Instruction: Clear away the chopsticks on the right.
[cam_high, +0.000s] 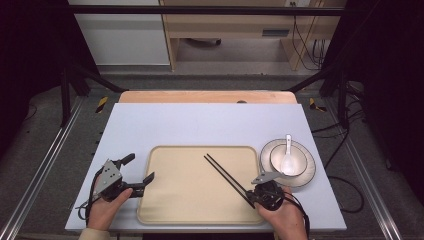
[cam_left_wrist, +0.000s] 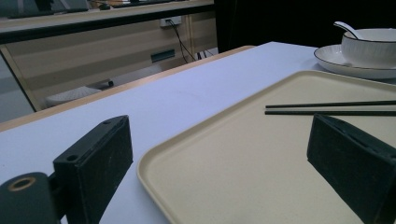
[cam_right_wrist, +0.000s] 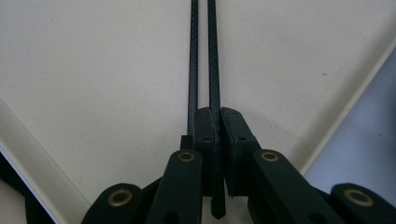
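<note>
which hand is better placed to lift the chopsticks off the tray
Right. The right tongs are already shut on one of the chopsticks, the other lying alongside. The left tongs stand open at the beige tray's left edge, away from them.

Pale lavender-grey rectangular worktop (cam_high: 200, 122), a light wood strip along its far edge. Directly on it: a beige rounded-rectangle plastic tray (cam_high: 190, 200) at the near middle, reaching almost to the near edge, and a white round ceramic plate with a dark rim (cam_high: 307, 175) just beside the tray's right side, near the right edge. Far half of the worktop bare. From the left gripper view, tray (cam_left_wrist: 224, 158) in front, plate (cam_left_wrist: 345, 70) beyond its far corner.
</note>
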